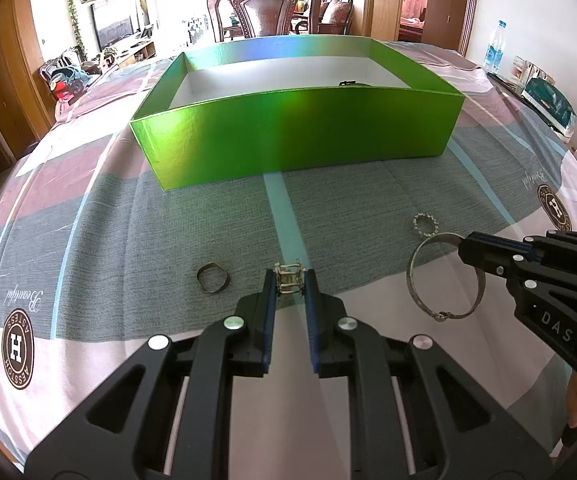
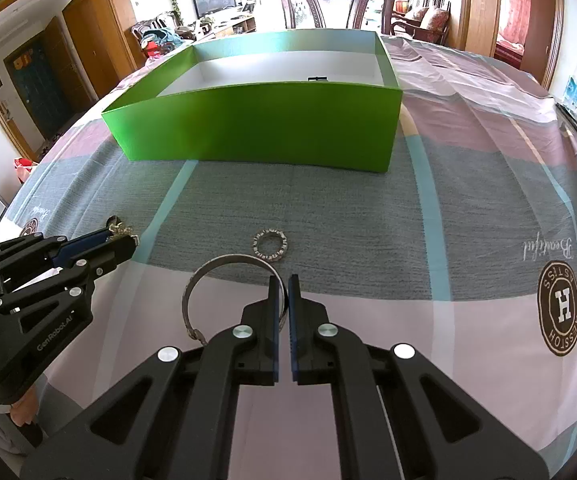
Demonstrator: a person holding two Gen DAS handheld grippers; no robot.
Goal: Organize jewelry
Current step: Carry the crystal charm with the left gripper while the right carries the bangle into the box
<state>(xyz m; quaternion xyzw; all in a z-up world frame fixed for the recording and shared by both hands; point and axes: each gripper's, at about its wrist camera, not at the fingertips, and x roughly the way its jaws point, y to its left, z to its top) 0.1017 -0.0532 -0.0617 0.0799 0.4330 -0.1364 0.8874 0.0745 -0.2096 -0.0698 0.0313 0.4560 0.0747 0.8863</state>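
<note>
Both your grippers are clamped on jewelry, in front of the green box.

Counter carries a striped cloth; green box sits open-topped at the far middle, a small dark item just visible inside by its near wall; your right gripper has its fingers nearly together on the rim of the large silver bangle, which sits below the box; your left gripper has fingers pinched on a small gold wire-frame ring; a studded silver ring lies loose just beyond the bangle; a bronze band lies left of your left fingers, apart from them.
</note>
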